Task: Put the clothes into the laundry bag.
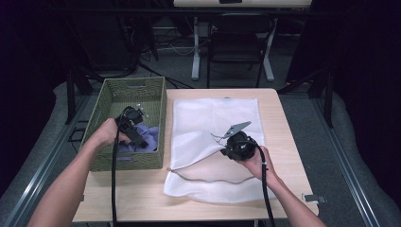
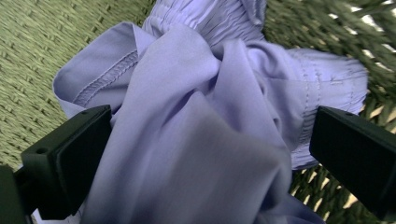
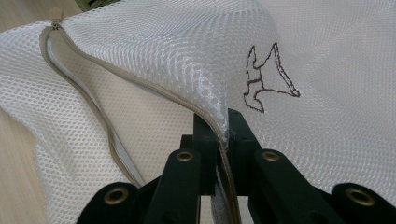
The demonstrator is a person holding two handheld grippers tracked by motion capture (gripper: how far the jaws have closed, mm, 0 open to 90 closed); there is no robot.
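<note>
From the high view, a person is working at a light wooden table with a gripper in each hand. The left gripper is reaching down into a green woven basket standing at the table's left edge, where a lilac garment is lying bunched in the near right corner. The right gripper is resting over a white mesh laundry bag that is spread flat across the middle of the table, just beside the basket.

The left gripper view is giving what the overhead camera cannot: the left gripper's jaws are standing wide apart on either side of the crumpled lilac garment, not yet closing on it, with a gathered elastic band and stitched hems showing against the woven basket floor.

The right gripper view is showing the right gripper with its jaws clenched on the upper edge of the mesh laundry bag, pinching the beige zipper seam and lifting that layer so the opening is gaping. The zipper pull is sitting at the far end of the track, and a small brown outline is stitched on the mesh to the right of the jaws.
</note>
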